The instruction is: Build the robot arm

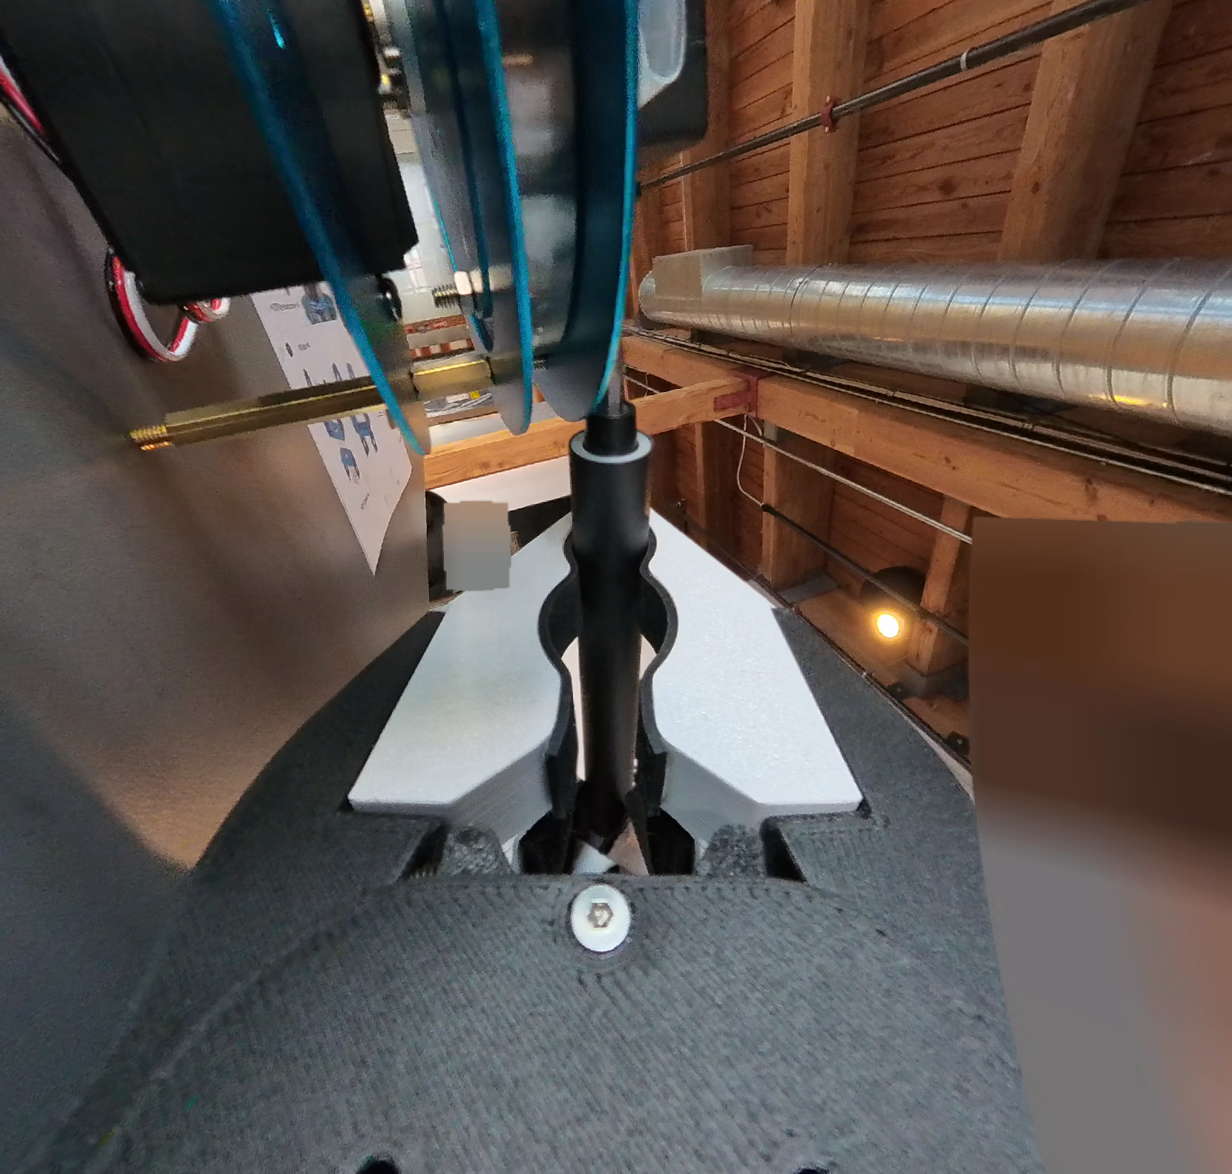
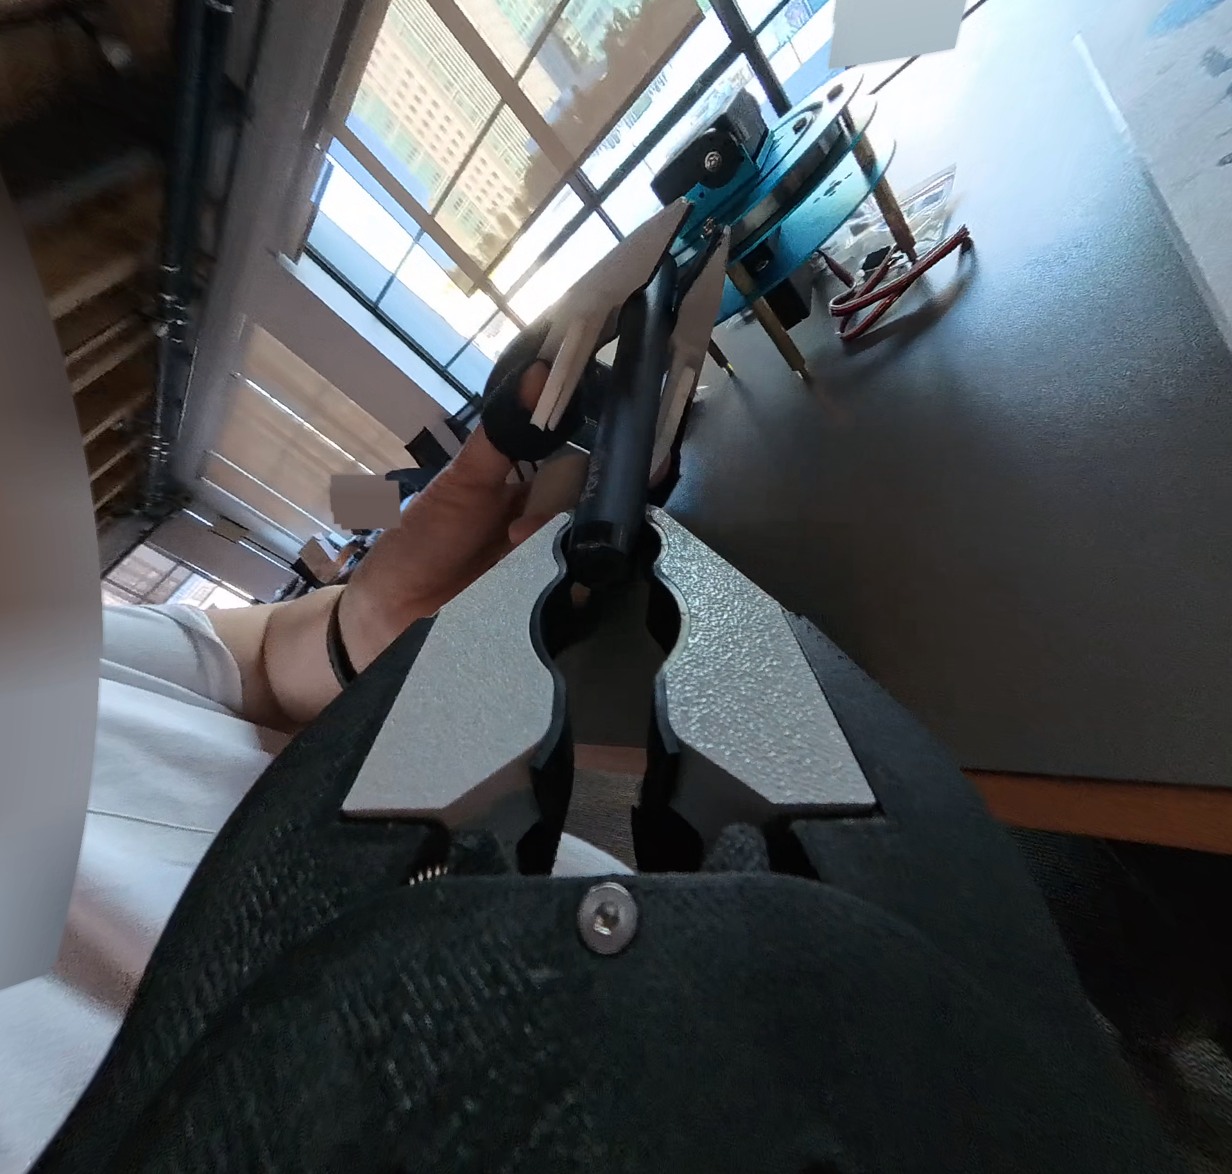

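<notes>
My left gripper (image 1: 610,542) has white fingers and is shut on a black screwdriver (image 1: 608,475) lying along its jaws. The driver's tip meets the edge of a blue acrylic disc assembly (image 1: 497,141) with black servo blocks and brass standoffs (image 1: 280,408). In the right wrist view the left gripper (image 2: 703,222), held by a person's hand (image 2: 453,515), points the screwdriver (image 2: 627,408) at the same assembly (image 2: 800,168), which stands on a dark table (image 2: 1000,475). My right gripper (image 2: 610,535) has grey fingers closed around the butt end of the screwdriver handle.
Red-and-white servo wires (image 2: 893,288) and a clear plastic bag (image 2: 920,202) lie on the table beside the assembly. A printed sheet (image 1: 347,422) lies on the table. A silver duct (image 1: 933,328) and wooden beams run overhead. Large windows (image 2: 467,141) stand behind. The left gripper's tips are roughly 10 cm from the right gripper's.
</notes>
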{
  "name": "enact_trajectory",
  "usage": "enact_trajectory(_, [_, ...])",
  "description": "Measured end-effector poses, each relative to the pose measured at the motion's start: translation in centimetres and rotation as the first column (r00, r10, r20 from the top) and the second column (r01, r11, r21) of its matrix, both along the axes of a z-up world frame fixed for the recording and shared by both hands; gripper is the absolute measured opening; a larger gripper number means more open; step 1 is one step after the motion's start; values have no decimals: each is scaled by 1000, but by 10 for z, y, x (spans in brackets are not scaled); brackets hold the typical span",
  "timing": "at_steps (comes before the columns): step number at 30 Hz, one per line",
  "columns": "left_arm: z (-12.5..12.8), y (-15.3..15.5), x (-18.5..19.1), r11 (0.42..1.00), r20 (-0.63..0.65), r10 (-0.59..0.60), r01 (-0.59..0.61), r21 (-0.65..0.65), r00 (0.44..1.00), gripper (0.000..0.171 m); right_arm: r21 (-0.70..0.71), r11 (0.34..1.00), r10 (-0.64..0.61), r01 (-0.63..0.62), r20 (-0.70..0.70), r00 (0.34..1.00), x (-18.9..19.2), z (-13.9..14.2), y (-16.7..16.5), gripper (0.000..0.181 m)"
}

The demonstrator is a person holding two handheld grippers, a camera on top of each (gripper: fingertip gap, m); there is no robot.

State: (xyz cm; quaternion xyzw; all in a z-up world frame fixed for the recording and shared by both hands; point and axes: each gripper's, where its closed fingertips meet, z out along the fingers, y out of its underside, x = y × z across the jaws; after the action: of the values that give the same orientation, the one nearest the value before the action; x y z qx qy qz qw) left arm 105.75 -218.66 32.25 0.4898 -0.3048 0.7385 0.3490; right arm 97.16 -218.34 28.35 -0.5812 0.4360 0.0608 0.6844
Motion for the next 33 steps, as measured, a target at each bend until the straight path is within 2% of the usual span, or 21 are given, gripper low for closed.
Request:
enact_trajectory(5, [-2,-4,-3,1000,-6,-23,23,-5,1000,8,-127,992,5,6,85,996,-7,-8,4,16])
enact_trajectory(8, [-2,-3,-3,1000,-2,-17,17,3,1000,8,-212,975,-27,63,167,986,-4,-6,2,26])
enact_trajectory(10, [-1,-3,-3,1000,1,-18,18,5,1000,8,-279,955,-39,104,230,972,-3,-5,-2,17])
enact_trajectory(13, [-1,-4,-4,1000,12,-19,19,18,1000,7,-393,910,-19,130,276,961,-3,-8,-3,17])
enact_trajectory(15, [0,-3,-4,1000,13,-21,21,7,1000,7,-418,896,-20,152,303,953,-4,-6,-3,17])
enact_trajectory(20, [4,-2,-7,999,63,-18,15,44,998,7,-381,912,-38,148,282,959,-5,-5,-3,16])
enact_trajectory(27, [-3,6,-6,997,13,-41,40,71,999,8,-276,941,-112,195,289,951,-9,-1,-1,16])
enact_trajectory(33, [15,3,-22,968,175,-141,99,229,974,13,-204,949,-158,242,356,921,-17,11,-1,15])
